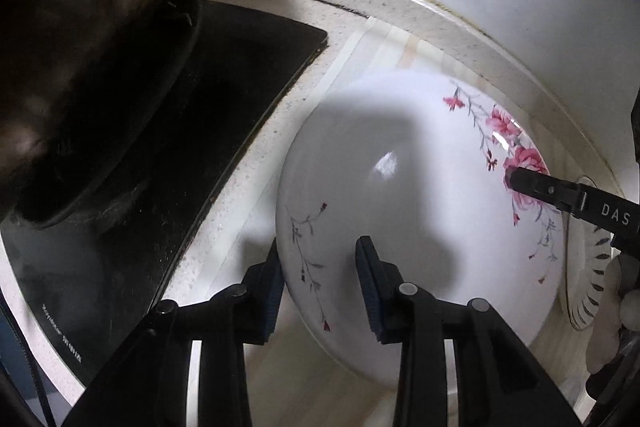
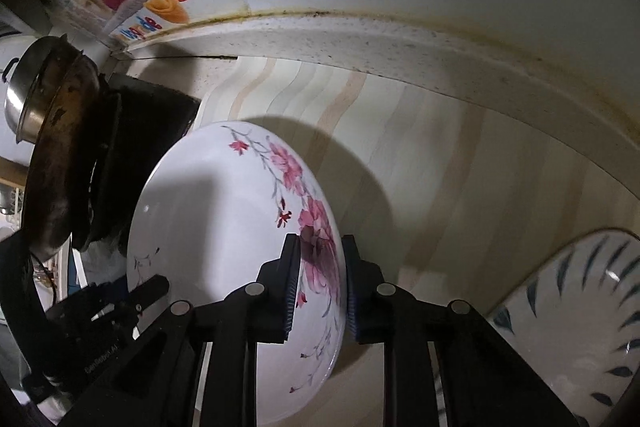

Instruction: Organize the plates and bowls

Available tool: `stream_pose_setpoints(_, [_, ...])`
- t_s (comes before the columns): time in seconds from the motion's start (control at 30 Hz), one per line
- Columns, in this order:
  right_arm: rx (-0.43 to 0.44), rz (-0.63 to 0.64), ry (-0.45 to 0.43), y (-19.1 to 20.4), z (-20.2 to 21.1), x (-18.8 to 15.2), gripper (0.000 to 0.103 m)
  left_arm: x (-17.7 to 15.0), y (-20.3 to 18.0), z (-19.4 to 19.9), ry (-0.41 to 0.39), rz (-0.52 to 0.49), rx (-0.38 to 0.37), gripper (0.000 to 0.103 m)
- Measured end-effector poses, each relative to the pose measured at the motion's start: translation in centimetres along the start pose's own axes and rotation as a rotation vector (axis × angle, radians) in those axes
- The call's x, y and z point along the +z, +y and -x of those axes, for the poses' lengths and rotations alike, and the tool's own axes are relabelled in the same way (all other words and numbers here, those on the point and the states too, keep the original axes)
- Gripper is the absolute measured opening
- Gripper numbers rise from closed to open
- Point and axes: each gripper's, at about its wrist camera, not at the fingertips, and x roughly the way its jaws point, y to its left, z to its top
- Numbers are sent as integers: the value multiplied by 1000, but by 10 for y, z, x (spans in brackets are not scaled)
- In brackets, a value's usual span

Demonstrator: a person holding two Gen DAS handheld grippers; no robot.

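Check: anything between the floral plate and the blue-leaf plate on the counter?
Nothing: in the right wrist view only bare striped mat separates floral plate from blue-leaf plate.

**Lighting and picture quality, both wrist views**

Light falls from above and behind the cameras, casting a hard-edged grey shadow across the white floral bowl (image 1: pixel 400 187) and a curved one onto the striped counter mat (image 2: pixel 440 167). A small specular highlight marks the bowl's inner wall. The stove top (image 1: pixel 192 131) and wok (image 1: pixel 80 39) sink into near-black. Fisheye distortion bends the counter edge into an arc; corners vignette dark. The blue-patterned plate (image 2: pixel 580 299) at the frame edge appears soft.
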Motion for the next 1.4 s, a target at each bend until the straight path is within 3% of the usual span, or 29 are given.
stream_pose_setpoints(0.33, [-8,-22,-111,-17,94,-66,22,-49,-47,62,-45,-119,-51,31])
stream_pose_setpoints(0.67, [-49,-102,-127,-62,186,-208,22,-121,-114,105,-11,-249,-129,31])
stream_pose_setpoints(0.9, [-51,-242,-80,-109,192,-309,22,-176,-150,92,89,-318,-137,31])
stream_pose_setpoints(1.03, [-52,-280,-75,-125,186,-342,22,-196,-165,84,108,-368,-104,31])
stream_pose_setpoints(1.4, [-67,-311,-97,-144,182,-360,22,-207,-179,62,146,-424,-45,31])
